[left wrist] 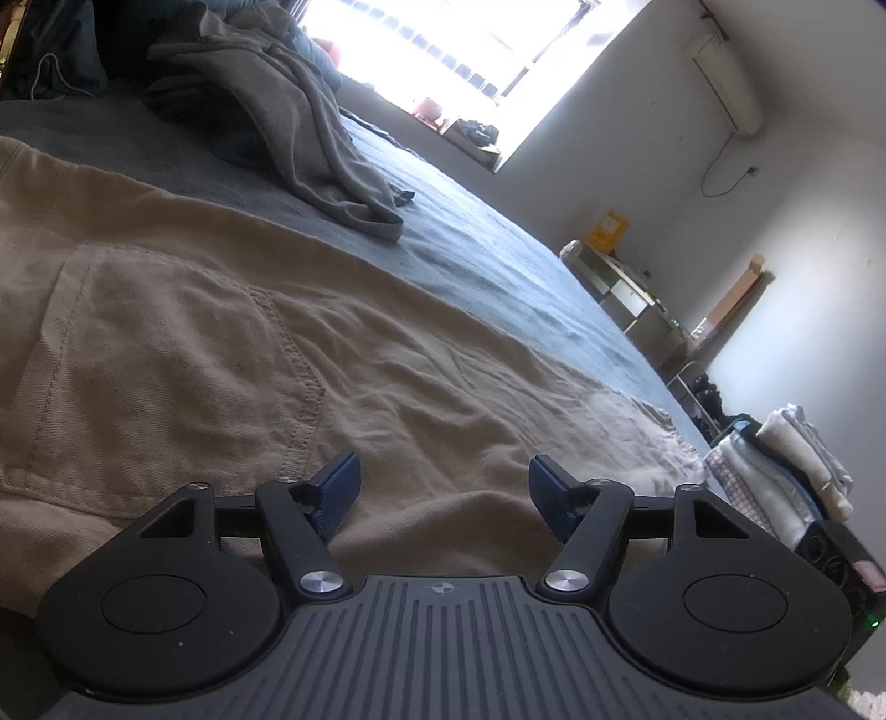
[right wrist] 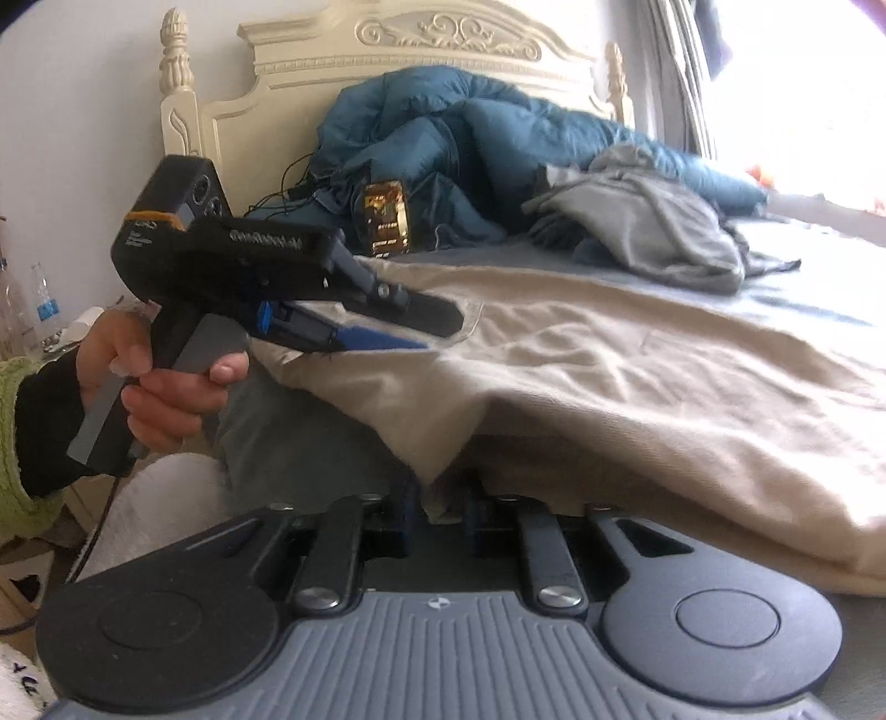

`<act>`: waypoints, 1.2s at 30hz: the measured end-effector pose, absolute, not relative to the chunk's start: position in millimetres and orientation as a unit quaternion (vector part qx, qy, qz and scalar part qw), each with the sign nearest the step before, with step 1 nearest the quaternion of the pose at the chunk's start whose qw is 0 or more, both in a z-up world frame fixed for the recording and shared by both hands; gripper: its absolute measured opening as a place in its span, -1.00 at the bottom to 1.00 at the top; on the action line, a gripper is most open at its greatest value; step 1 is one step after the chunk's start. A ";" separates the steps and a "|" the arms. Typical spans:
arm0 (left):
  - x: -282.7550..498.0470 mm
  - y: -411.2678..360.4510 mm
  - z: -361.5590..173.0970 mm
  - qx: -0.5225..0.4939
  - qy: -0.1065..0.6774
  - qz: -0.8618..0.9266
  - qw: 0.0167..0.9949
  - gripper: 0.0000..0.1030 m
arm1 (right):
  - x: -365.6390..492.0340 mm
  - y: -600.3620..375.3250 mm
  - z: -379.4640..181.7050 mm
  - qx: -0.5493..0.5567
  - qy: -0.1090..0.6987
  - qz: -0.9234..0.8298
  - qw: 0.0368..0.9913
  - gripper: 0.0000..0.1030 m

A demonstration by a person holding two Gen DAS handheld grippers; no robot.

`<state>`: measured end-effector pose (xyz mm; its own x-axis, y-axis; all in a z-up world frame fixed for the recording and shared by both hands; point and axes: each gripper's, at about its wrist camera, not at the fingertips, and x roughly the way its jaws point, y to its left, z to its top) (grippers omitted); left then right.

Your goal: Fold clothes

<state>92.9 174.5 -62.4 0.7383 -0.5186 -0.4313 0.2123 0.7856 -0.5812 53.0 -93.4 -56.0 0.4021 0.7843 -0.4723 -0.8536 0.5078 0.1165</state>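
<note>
- Beige trousers (left wrist: 232,332) lie spread flat across grey bed sheet (left wrist: 487,260); back pocket stitching faces up in L wrist view.
- L gripper (left wrist: 443,493): jaws wide apart, blue pads (left wrist: 338,487) hover just over the trouser fabric, nothing between them.
- In R wrist view the L gripper (right wrist: 387,327) sits over the trousers' (right wrist: 609,376) near edge, held by a hand (right wrist: 160,387) w/ black cuff under a green fuzzy sleeve (right wrist: 16,443).
- R gripper (right wrist: 440,512): fingers close together, beige edge of trousers draped down into the gap; looks pinched on the cloth, though fabric hides the tips.
- Grey garment (right wrist: 653,227) crumpled farther up the bed, apart from trousers; teal duvet (right wrist: 443,144) heaped behind it against cream carved headboard (right wrist: 387,50).
- Gold packet (right wrist: 386,219) stands in front of the duvet.
- Folded stack of towels/cloths (left wrist: 786,471) off the bed's far side; bright window (left wrist: 470,44) beyond.
</note>
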 end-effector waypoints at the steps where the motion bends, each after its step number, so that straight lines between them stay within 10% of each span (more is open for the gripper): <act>1: 92.9 174.7 -62.7 -0.255 0.299 -0.204 0.897 0.32 | 53.9 -94.2 -54.2 -0.072 0.236 0.488 0.837 -0.82; 36: 82.1 167.2 -53.4 -0.199 0.263 -0.271 0.904 0.52 | 59.2 -67.0 -60.7 -0.080 0.209 0.422 0.878 -0.89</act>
<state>82.1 167.2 -53.4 0.7146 -0.5955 -0.3671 0.3859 0.7732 -0.5032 59.2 -67.0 -60.7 0.5558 0.7083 -0.4353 -0.7752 0.6307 0.0365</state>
